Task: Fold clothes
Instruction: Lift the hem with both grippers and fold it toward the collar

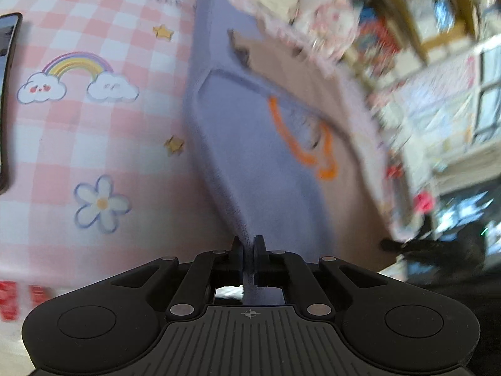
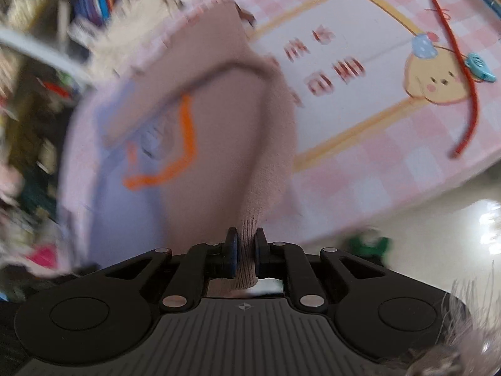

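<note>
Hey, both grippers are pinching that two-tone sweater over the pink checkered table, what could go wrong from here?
1. Each grip is only on a thin edge: the left gripper holds the sweater by its blue side, the right gripper by its tan side, so a tug could slip it free.
2. The red cord lies on the table and may snag if the sweater sweeps across it.
</note>
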`<action>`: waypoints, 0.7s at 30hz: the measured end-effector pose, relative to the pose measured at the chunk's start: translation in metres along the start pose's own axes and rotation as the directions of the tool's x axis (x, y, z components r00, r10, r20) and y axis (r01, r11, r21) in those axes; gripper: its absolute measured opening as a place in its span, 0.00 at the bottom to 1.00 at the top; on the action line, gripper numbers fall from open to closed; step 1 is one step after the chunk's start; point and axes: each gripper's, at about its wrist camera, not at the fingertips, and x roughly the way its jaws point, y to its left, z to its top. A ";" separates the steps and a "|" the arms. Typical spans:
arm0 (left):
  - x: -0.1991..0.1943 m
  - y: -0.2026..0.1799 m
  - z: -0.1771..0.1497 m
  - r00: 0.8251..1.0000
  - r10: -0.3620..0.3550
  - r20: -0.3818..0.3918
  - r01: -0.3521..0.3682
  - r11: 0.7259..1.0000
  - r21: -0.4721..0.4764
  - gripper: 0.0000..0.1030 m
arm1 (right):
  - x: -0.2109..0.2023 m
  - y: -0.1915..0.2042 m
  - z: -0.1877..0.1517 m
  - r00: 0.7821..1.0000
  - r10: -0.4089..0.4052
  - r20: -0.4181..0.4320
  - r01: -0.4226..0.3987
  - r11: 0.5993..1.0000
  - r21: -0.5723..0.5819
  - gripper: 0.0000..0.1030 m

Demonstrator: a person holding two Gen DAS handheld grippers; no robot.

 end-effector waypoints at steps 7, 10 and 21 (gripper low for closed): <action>-0.025 0.002 0.050 0.943 -0.185 0.276 0.225 0.967 -0.119 0.04 | -0.026 0.009 0.054 0.917 0.315 0.245 -0.350 0.930 0.113 0.09; -0.022 0.002 0.074 0.908 -0.178 0.380 0.255 0.954 -0.161 0.04 | -0.019 0.008 0.081 0.856 0.384 0.347 -0.457 0.875 0.158 0.09; 0.035 0.007 0.137 0.900 0.012 0.436 0.117 0.956 -0.267 0.05 | 0.055 0.016 0.168 0.842 0.311 0.440 -0.446 0.860 0.246 0.10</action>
